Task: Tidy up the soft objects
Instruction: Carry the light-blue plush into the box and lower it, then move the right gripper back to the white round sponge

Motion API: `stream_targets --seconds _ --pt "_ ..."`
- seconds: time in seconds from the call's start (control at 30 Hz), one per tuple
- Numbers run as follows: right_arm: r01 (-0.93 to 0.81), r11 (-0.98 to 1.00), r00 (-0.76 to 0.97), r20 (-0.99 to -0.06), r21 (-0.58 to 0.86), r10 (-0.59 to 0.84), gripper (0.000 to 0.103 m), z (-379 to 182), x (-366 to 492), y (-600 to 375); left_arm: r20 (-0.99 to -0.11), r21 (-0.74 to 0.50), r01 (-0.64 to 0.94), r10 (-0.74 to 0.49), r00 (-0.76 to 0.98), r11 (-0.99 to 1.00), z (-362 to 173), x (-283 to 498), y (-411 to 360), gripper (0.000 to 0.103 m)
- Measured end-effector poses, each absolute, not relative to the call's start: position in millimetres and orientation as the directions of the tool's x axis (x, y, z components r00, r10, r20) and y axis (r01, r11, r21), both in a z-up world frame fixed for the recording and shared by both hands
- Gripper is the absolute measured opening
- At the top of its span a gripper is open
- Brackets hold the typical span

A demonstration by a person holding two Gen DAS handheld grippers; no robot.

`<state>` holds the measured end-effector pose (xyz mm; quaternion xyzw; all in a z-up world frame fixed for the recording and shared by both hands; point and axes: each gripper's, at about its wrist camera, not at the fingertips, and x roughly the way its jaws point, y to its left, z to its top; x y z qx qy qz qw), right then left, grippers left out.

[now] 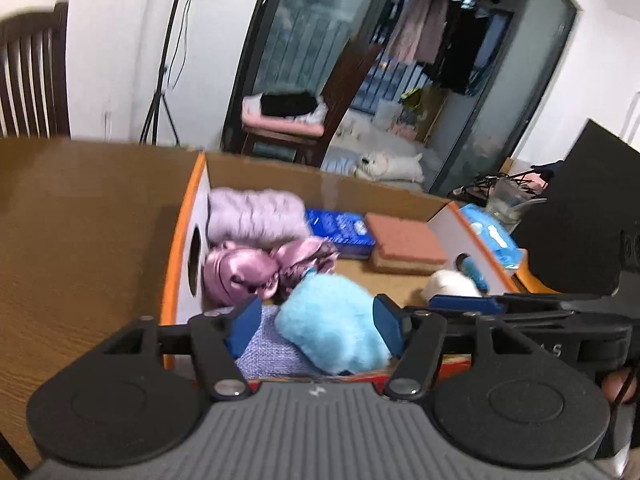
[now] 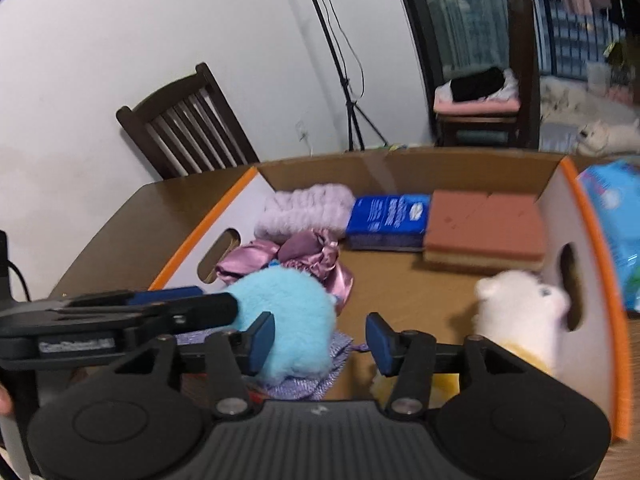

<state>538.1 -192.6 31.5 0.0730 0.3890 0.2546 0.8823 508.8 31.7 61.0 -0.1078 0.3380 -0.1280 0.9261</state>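
Note:
An open cardboard box [image 1: 280, 176] [image 2: 460, 164] with orange edges sits on a wooden table. Inside lie a lilac fluffy roll [image 1: 256, 216] [image 2: 308, 210], a pink satin cloth [image 1: 248, 272] [image 2: 316, 256], a blue packet [image 1: 340, 228] [image 2: 388, 216], a brown-topped sponge [image 1: 404, 244] [image 2: 484, 224], a white plush [image 1: 452, 284] [image 2: 520, 312], and a light blue plush [image 1: 332, 328] [image 2: 292, 320] on purple knit cloth [image 1: 268, 352] [image 2: 312, 384]. My left gripper [image 1: 316, 328] is open, its pads either side of the blue plush. My right gripper [image 2: 320, 338] is open and empty over the box.
A blue wipes pack [image 1: 492, 236] [image 2: 612, 216] lies right of the box. A dark wooden chair [image 2: 188, 120] stands behind the table. A tripod [image 2: 344, 80] stands by the wall. A black device [image 1: 580, 220] sits at the right.

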Motion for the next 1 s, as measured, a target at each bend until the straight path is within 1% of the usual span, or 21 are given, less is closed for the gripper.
stream_targets --seconds 0.13,0.27,0.3,0.4,0.5,0.57,0.6,0.67,0.83,1.0 --pt "-0.401 0.876 0.63 -0.613 0.268 0.476 0.05 66.5 507.8 -211.2 -0.557 -0.257 0.183 -0.3 0.774 0.949 89.7 473.6 30.2 0.064" --pt "-0.395 0.891 0.694 -0.561 0.227 0.45 0.054 97.9 465.0 -236.2 -0.517 -0.213 0.195 -0.28 0.809 0.957 103.2 425.1 25.2 0.068" --pt "-0.39 0.895 0.709 -0.55 0.217 0.442 0.054 103.6 453.4 -242.0 -0.504 -0.197 0.194 -0.269 0.821 0.961 104.9 412.1 23.1 0.072" --pt "-0.372 0.903 0.735 -0.525 0.216 0.429 0.058 112.5 421.5 -257.2 -0.459 -0.132 0.15 -0.194 0.867 0.98 108.3 377.0 15.9 0.072" --pt "-0.371 0.897 0.735 -0.513 0.241 0.442 0.059 109.2 388.8 -267.6 -0.414 -0.139 0.128 -0.175 0.893 0.982 110.2 344.1 16.3 0.074" --pt "-0.378 0.892 0.735 -0.506 0.248 0.452 0.059 102.4 366.2 -270.9 -0.384 -0.15 0.129 -0.178 0.906 0.98 109.5 319.1 17.0 0.076" --pt "-0.382 0.891 0.736 -0.503 0.245 0.454 0.06 97.9 356.2 -270.7 -0.368 -0.149 0.131 -0.178 0.913 0.98 108.5 308.0 16.8 0.079" --pt "-0.386 0.895 0.742 -0.501 0.223 0.445 0.06 88.6 335.4 -269.1 -0.345 -0.148 0.132 -0.177 0.922 0.98 105.3 288.1 17.5 0.081" --pt "-0.412 0.902 0.77 -0.482 0.127 0.419 0.06 72.8 286.1 -265.2 -0.345 -0.194 0.127 -0.189 0.919 0.973 97.4 254.5 15.9 0.081" --pt "-0.435 0.888 0.754 -0.479 0.147 0.449 0.06 63.4 259.9 -271.1 -0.323 -0.206 0.109 -0.172 0.931 0.973 102.1 234.3 15.2 0.082"
